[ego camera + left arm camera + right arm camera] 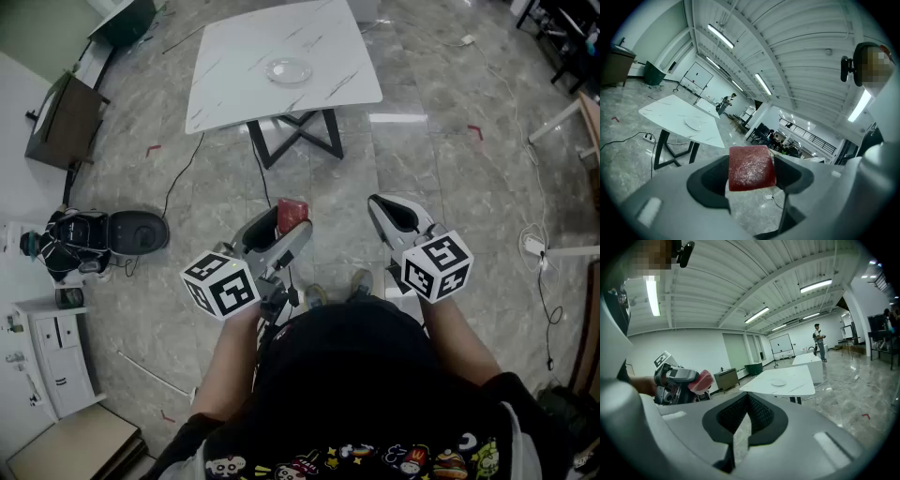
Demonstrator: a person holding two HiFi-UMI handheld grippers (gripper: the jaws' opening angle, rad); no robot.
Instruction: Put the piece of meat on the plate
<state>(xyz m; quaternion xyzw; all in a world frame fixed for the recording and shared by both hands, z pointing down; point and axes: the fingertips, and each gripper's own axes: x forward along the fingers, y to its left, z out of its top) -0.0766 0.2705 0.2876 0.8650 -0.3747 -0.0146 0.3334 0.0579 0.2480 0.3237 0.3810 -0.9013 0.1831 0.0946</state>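
Note:
A dark red square piece of meat (292,213) is clamped between the jaws of my left gripper (286,223), held in the air above the floor. In the left gripper view the meat (751,168) fills the gap between the two black pads. A clear glass plate (288,70) lies on the white marble table (234,84), well ahead of both grippers. My right gripper (389,210) hangs beside the left one, its jaws together and empty. From the right gripper view, the plate (778,382) shows on the table (799,380), and the meat (702,380) shows at the left.
The table stands on a black crossed frame (298,133) on a grey tiled floor. A black device (136,230) with a cable and a bag (66,246) lie at the left. A dark cabinet (61,122) and a white cabinet (52,361) line the left wall. A person (818,341) stands far off.

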